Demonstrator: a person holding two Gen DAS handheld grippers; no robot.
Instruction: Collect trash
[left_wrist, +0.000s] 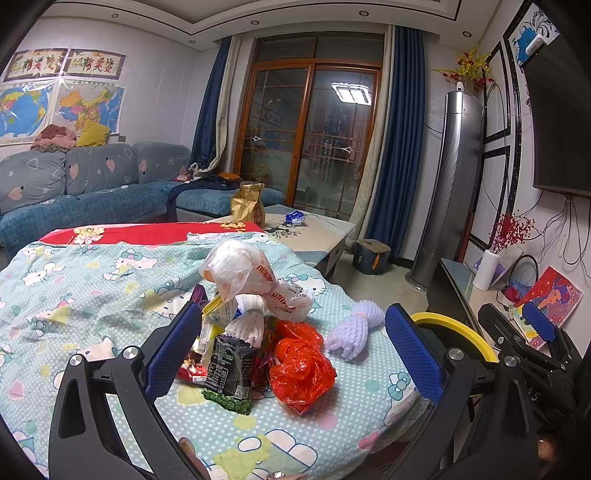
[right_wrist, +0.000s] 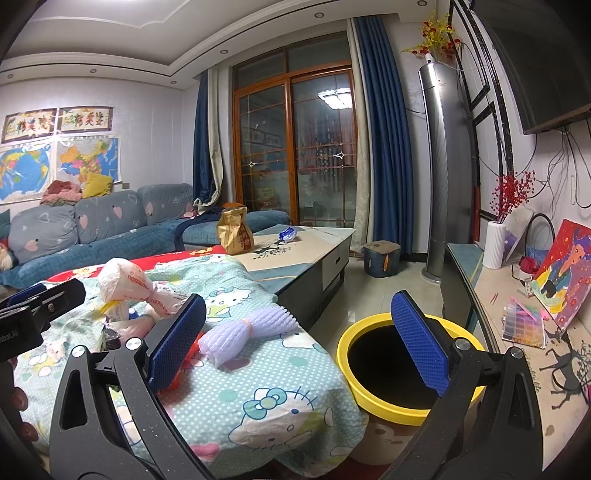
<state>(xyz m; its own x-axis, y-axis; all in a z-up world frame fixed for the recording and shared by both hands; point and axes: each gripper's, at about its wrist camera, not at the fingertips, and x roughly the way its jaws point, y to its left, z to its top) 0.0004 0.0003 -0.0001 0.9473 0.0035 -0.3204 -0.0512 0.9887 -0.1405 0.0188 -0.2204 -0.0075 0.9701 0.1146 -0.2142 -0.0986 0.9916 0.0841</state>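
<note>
Your left gripper (left_wrist: 291, 354) & right gripper (right_wrist: 299, 341) both gape wide, empty. Trash pile (left_wrist: 258, 332) sits on the table's cartoon cloth (left_wrist: 74, 295); lower wrappers hidden behind left finger. Bin (right_wrist: 369, 398) beside table, base cut off.

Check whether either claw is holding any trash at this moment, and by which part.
Nothing is held. The left claw is open above the trash pile; the right claw is open and empty.

I count one red bag (left_wrist: 302, 363), one white bag (left_wrist: 240, 271), one foam net (left_wrist: 356, 326), one yellow bin (right_wrist: 399, 373).
</note>
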